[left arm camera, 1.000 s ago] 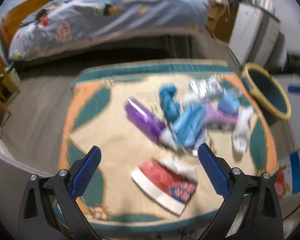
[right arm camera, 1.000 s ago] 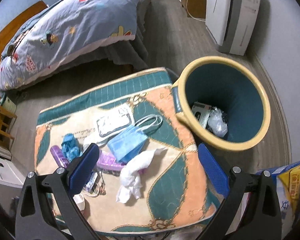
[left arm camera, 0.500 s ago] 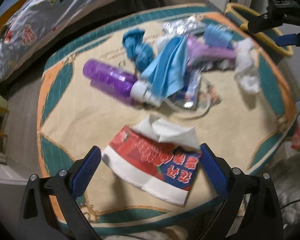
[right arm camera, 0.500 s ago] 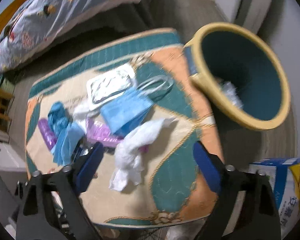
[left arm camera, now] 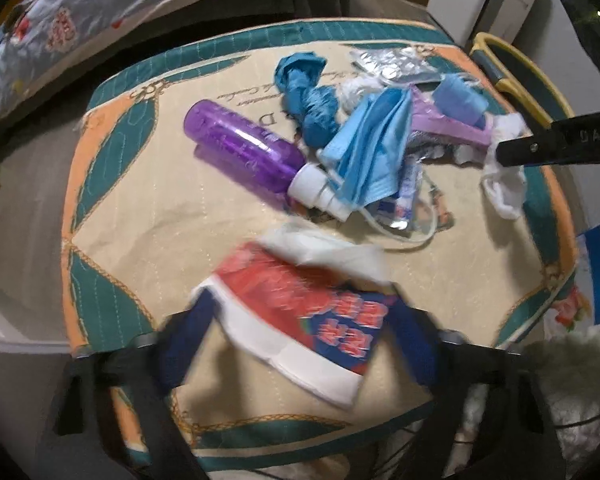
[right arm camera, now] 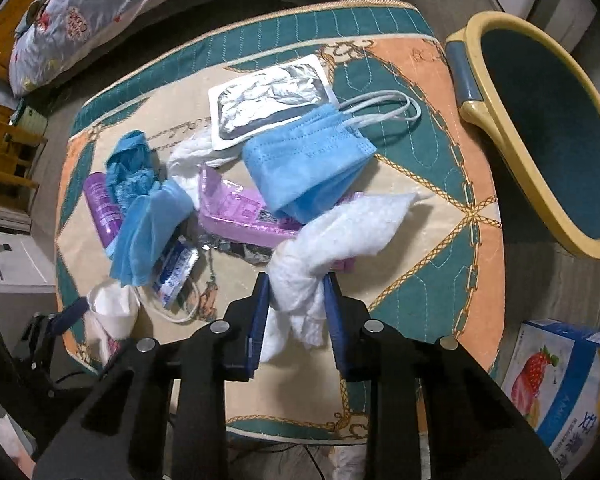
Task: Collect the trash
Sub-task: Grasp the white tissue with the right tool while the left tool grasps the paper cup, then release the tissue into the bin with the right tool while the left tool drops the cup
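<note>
Trash lies scattered on a patterned mat [right arm camera: 420,240]. My right gripper [right arm camera: 295,284] points down at a crumpled white tissue [right arm camera: 340,232]; its jaws are closing and the blue pads pinch the tissue's near end. My left gripper [left arm camera: 300,296] hovers low over a red, white and blue wrapper [left arm camera: 300,312] with a white tissue on its far edge. The left jaws are closing, blurred, with the wrapper between them and the pads at its two ends. The right gripper's black body [left arm camera: 556,140] shows at the right of the left wrist view.
A purple bottle [left arm camera: 240,148], blue masks [right arm camera: 308,160], a teal glove [left arm camera: 308,92], a foil pack [right arm camera: 268,96] and a purple packet [right arm camera: 240,216] are piled mid-mat. A yellow-rimmed bin [right arm camera: 540,140] stands right of the mat. A carton [right arm camera: 560,380] sits nearby, a bed [right arm camera: 100,8] behind.
Both grippers came down toward the mat. The right jaws went from wide open to pinching the white tissue. The left jaws narrowed around the wrapper.
</note>
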The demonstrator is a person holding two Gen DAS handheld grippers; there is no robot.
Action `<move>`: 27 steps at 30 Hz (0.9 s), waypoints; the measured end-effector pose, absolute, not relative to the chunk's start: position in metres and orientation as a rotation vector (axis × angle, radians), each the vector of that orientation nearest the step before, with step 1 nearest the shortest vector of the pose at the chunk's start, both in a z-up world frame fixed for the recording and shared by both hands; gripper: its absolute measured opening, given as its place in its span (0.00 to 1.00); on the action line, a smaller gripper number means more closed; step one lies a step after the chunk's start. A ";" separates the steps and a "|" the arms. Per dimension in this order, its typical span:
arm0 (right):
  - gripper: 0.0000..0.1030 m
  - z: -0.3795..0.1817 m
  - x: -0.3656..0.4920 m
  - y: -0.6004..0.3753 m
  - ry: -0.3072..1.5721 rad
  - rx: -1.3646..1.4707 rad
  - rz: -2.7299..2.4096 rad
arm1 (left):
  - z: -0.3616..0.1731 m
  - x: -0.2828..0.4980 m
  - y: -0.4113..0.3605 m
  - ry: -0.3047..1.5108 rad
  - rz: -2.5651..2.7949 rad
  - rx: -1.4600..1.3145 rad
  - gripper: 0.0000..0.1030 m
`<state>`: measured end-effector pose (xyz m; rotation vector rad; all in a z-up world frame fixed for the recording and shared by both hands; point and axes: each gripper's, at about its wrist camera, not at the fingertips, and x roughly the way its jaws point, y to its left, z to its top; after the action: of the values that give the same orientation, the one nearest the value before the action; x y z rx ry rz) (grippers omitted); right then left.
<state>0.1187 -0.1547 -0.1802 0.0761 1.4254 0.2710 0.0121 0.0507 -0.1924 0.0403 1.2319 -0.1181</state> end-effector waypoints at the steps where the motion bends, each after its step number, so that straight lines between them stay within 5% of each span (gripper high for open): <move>1: 0.26 -0.178 0.118 -0.155 1.419 0.079 0.274 | -0.191 0.012 0.050 1.231 -0.118 0.037 0.68; 12: 0.26 -0.139 0.115 -0.177 1.304 0.092 0.274 | -0.155 0.007 0.043 1.142 -0.132 0.058 0.20; 27: 0.26 -0.121 0.120 -0.189 1.249 0.134 0.281 | -0.146 0.018 0.098 1.109 0.004 -0.090 0.13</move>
<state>0.1200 -0.1892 -0.1212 0.1341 1.2488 0.2813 0.0183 0.0978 -0.1458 -0.0896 1.1095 0.0038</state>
